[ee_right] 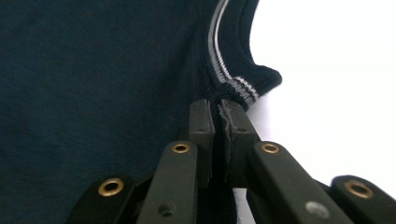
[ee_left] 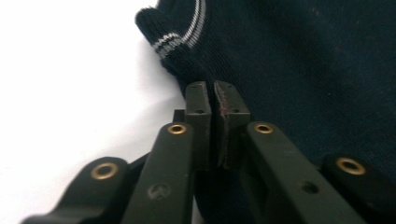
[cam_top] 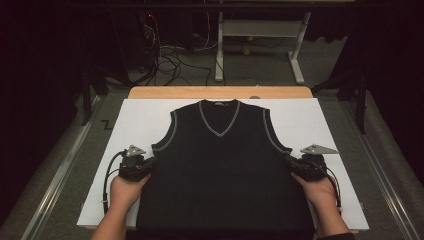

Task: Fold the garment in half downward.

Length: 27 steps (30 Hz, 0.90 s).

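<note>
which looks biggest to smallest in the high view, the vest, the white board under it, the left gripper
1. white board
2. vest, covering much of the board
3. left gripper, far smaller, shut on the vest's side edge

Vest (cam_top: 220, 160) flat on sheet (cam_top: 135, 120), sheet on table (cam_top: 150, 92).

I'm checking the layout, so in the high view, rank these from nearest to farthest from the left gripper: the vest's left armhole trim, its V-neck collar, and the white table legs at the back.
From the left gripper:
1. Left armhole trim, just above it at the vest's edge.
2. V-neck collar, top centre of the vest.
3. White table legs, on the floor beyond the table.
</note>
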### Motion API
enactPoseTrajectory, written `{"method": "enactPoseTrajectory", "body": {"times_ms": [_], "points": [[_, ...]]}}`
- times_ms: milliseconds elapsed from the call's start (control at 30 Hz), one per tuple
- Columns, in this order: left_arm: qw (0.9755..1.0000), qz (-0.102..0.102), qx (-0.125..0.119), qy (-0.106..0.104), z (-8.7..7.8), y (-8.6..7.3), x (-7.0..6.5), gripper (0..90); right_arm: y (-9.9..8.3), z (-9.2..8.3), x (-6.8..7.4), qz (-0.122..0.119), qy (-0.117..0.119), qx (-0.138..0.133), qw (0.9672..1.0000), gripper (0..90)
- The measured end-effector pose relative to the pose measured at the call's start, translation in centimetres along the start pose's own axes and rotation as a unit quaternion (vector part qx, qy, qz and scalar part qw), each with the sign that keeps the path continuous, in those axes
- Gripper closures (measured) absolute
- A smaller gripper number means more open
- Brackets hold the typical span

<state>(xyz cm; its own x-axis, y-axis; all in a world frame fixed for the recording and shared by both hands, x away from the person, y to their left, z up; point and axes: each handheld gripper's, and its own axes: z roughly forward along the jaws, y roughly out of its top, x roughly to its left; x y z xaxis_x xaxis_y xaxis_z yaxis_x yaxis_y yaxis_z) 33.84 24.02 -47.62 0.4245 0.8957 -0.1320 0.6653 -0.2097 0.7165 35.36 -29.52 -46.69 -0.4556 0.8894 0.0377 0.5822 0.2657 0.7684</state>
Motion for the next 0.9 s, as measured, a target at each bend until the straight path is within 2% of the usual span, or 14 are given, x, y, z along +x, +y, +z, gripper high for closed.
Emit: {"method": "enactPoseTrajectory", "body": {"times_ms": [67, 133, 367, 433, 533, 667, 900], "points": [[0.9997, -0.014, -0.018, -0.009, -0.9, -0.2, 0.4, 82.1, 0.0, -1.0, 0.1, -0.007, -0.006, -0.014, 0.9999, 84.9], [0.9996, -0.013, -0.023, -0.012, -1.6, -0.5, 0.5, 82.2, -0.5, -2.3, -0.1, -0.005, 0.002, -0.035, 0.9994, 85.1], [0.9982, -0.024, -0.034, -0.043, -3.6, -2.0, 0.3, 82.1, -2.3, -4.2, -0.2, 0.003, 0.017, -0.048, 0.9987, 85.2], [0.9973, -0.034, -0.040, -0.052, -4.1, -2.3, 0.2, 82.1, -3.0, -4.9, 0.1, 0.008, 0.022, -0.052, 0.9984, 85.2], [0.9971, -0.031, -0.041, -0.056, -4.5, -2.5, 0.0, 82.1, -3.4, -6.0, 0.4, 0.005, 0.022, -0.062, 0.9978, 85.1], [0.9958, -0.033, -0.039, -0.076, -5.0, -2.9, 0.0, 82.1, -4.0, -6.5, 0.6, 0.002, 0.022, -0.062, 0.9978, 85.1], [0.9963, -0.017, -0.042, -0.073, -6.1, -3.9, -0.8, 82.1, -4.4, -6.8, 0.9, 0.001, 0.025, -0.063, 0.9977, 85.1]]}}
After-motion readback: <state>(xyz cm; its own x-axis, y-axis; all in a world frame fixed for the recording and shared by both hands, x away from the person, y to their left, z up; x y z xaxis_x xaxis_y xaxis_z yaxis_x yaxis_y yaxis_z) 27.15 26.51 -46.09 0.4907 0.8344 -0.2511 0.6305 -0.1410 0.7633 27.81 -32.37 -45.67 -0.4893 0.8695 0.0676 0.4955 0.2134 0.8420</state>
